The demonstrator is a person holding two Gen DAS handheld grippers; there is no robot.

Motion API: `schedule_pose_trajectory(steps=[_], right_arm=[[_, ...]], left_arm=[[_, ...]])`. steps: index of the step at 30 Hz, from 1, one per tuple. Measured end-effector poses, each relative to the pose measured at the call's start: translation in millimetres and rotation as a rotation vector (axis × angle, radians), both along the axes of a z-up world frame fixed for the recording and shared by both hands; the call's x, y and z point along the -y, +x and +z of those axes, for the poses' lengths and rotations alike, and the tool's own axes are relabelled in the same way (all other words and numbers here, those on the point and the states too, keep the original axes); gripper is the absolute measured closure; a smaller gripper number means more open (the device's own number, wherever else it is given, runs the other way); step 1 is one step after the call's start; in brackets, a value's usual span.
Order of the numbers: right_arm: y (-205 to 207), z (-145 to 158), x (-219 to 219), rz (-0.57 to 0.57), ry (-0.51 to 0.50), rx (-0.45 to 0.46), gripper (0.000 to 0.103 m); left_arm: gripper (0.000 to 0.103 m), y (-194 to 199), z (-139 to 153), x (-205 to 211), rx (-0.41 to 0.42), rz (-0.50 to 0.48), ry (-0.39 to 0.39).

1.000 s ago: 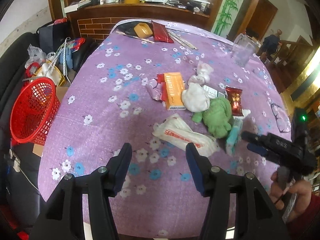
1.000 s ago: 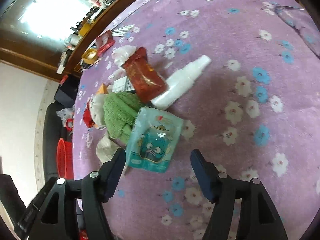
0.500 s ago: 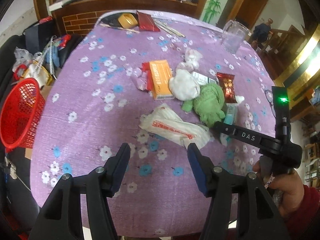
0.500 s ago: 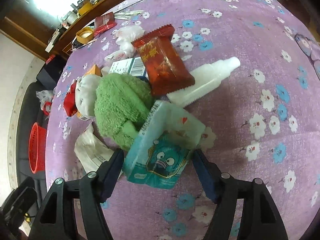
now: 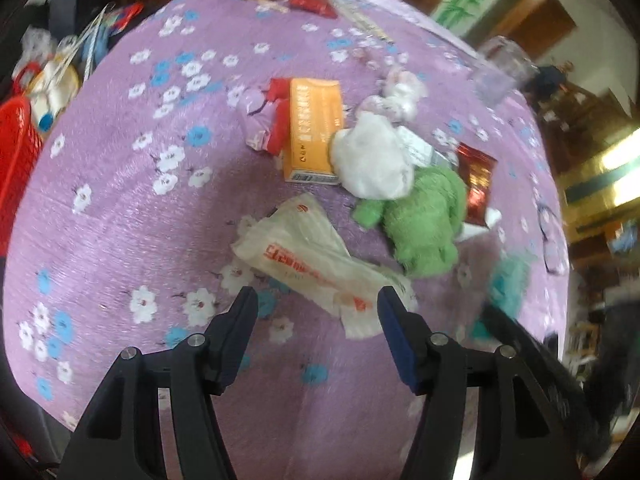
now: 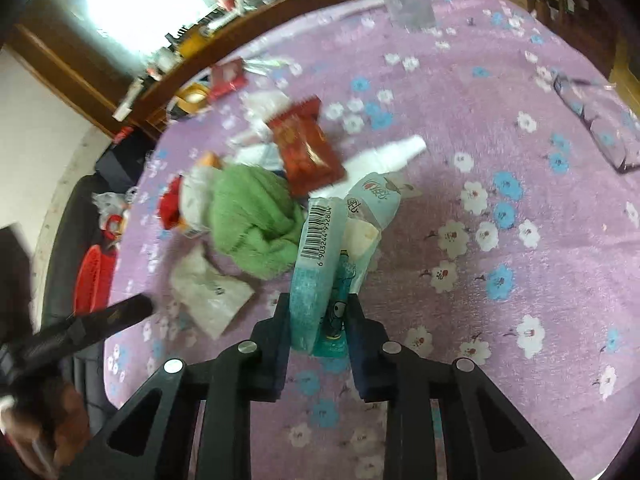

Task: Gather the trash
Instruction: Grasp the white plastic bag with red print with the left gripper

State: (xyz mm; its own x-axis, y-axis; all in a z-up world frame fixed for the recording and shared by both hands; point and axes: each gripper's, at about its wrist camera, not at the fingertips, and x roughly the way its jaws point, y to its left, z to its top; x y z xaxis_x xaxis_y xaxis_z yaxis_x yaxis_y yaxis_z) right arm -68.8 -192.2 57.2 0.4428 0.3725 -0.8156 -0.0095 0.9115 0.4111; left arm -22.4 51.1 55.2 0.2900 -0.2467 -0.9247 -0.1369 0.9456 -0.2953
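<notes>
Right gripper (image 6: 318,320) pinched teal packet (image 6: 320,264) on edge, near green cloth (image 6: 254,224) on purple tablecloth (image 6: 500,184). Left gripper (image 5: 316,320) spread wide, empty, over white wrapper (image 5: 312,256). Advice: lift packet straight up, avoid dragging cloth, carry to red basket (image 5: 14,160).

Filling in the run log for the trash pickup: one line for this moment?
right tool: shut on teal tissue pack | left tool: open, over white plastic wrapper | red basket: beside table
</notes>
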Motion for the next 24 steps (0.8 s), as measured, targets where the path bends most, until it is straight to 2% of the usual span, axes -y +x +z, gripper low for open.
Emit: schedule_pose_trajectory(steps=[5,8,11,13,16,19,24], right_arm=[[-14,16,5,0.031,-0.028,0.06,0.076],[-23,20,12,0.034,-0.037,0.078,0.076],[-26,21,19,0.038,-0.037,0.088,0.076],[-28,21,24,0.035,-0.038,0.088,0.076],[-29,19,28,0.036,-0.03,0.086,0.076],[-28,18,23,0.053,-0.016,0.09,0.076],[-26,16,-8,0.138,0.003,0.092,0.076]], left_arm=[[0.042,19,-20,16,-0.037,0.049,-0.004],[0.042,25,-27,28,-0.036,0.031,0.055],[0.044,26,-36,35,-0.042,0.004,0.075],[0.06,23,-34,40,-0.004,-0.026,0.106],[0.065,14,-28,45,0.041,-0.072,0.125],[0.065,-2,-21,44,0.083,-0.108,0.155],[0.065,-37,0,20,0.17,-0.096,0.203]])
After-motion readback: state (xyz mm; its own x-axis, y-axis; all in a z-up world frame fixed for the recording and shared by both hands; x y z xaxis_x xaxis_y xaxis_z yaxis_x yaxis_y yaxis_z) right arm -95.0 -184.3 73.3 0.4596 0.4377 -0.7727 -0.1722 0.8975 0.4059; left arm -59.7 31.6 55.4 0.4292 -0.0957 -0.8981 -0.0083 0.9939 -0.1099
